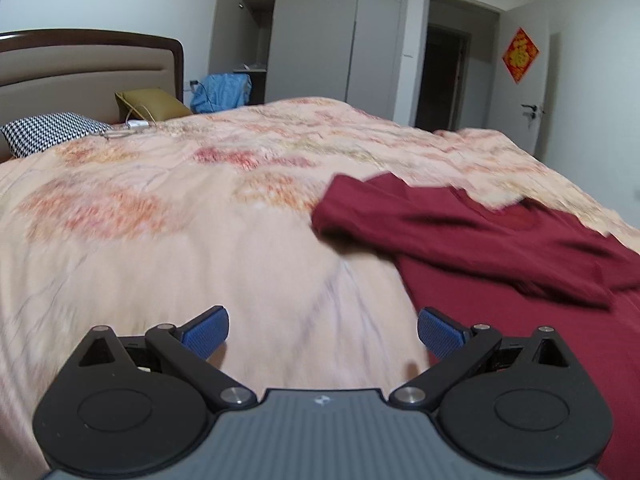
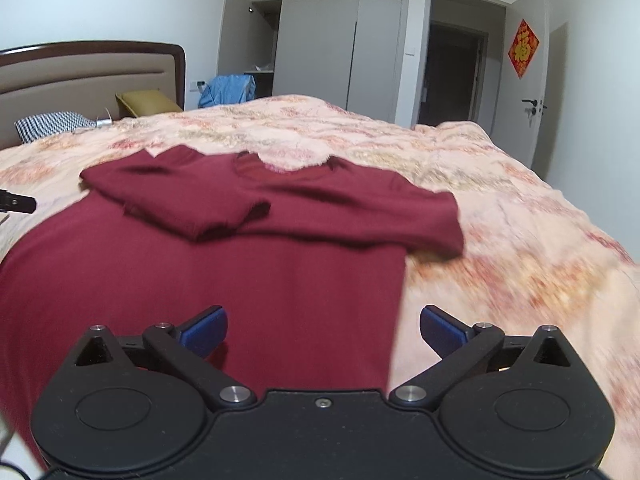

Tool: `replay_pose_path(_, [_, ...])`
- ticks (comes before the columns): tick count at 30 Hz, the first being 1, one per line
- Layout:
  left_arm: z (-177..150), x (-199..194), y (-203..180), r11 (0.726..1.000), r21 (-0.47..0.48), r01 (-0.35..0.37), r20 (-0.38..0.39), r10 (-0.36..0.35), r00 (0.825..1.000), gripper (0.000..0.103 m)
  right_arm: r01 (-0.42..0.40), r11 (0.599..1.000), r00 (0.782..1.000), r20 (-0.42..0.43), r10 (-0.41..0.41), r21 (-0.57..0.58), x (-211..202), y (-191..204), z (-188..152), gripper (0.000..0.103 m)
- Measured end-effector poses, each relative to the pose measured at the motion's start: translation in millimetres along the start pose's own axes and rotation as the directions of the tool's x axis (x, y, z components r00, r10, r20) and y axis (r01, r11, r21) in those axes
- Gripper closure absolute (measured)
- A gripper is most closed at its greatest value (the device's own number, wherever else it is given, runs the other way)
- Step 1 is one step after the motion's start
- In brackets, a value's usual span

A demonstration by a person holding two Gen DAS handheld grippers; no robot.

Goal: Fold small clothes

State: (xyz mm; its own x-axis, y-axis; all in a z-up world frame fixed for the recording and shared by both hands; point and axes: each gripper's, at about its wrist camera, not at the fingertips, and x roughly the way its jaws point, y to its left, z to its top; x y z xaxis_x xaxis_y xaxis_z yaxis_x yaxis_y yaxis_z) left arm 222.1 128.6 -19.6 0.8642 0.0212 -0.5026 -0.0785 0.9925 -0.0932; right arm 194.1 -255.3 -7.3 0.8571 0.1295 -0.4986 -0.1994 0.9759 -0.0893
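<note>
Here, a dark red shirt (image 2: 224, 264) lies spread on a floral quilt (image 2: 500, 240) that covers the bed, collar toward the far side and hem toward the cameras. The right wrist view shows both sleeves (image 2: 180, 204) turned inward and lying across the chest, the left one overlapping the body in a loose diagonal, the right one ending in a rounded fold near the shirt's edge. The body below the sleeves lies flat and full length, with no crosswise fold in it.

The right gripper (image 2: 323, 330) hovers above the lower body of the shirt, jaws spread wide and holding nothing; its left pad sits over red cloth, its right pad over quilt just past the side seam. The left gripper (image 1: 323, 332) hangs beside the shirt's other edge, mostly over bare quilt, jaws likewise spread and empty.

Judged from this layout, the sleeve stage appears done and the lengthwise stage is not yet begun: the hem remains to be brought up toward the collar, probably with one gripper at each lower corner. The sleeves sit unevenly, so the finished packet may come out lopsided unless they are smoothed.
</note>
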Motion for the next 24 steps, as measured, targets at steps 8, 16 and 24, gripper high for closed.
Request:
replay_pose_path(8, [-29.6,-56.2,-34.1,0.998,0.026,0.060,-0.046,-0.058,0.997,0.000,-0.019,0.994,0.999,0.024,0.021,-0.110,-64.2,12.3,-34.0,0.001])
replay_pose_path(16, [-51.1,-96.1,-70.4,0.993,0.073,0.097,-0.076,-0.091,0.993,0.000,-0.042,0.957,0.999,0.018,0.049,-0.287,-103.2,38.4,-65.3,0.001])
replay_pose_path(24, [-69.2,-114.5,-84.8,0.988,0.088,0.126,-0.114,-0.116,0.987,0.000,-0.053,0.838,0.998,0.008,0.069,-0.543,-107.0,74.3,-99.3,0.001])
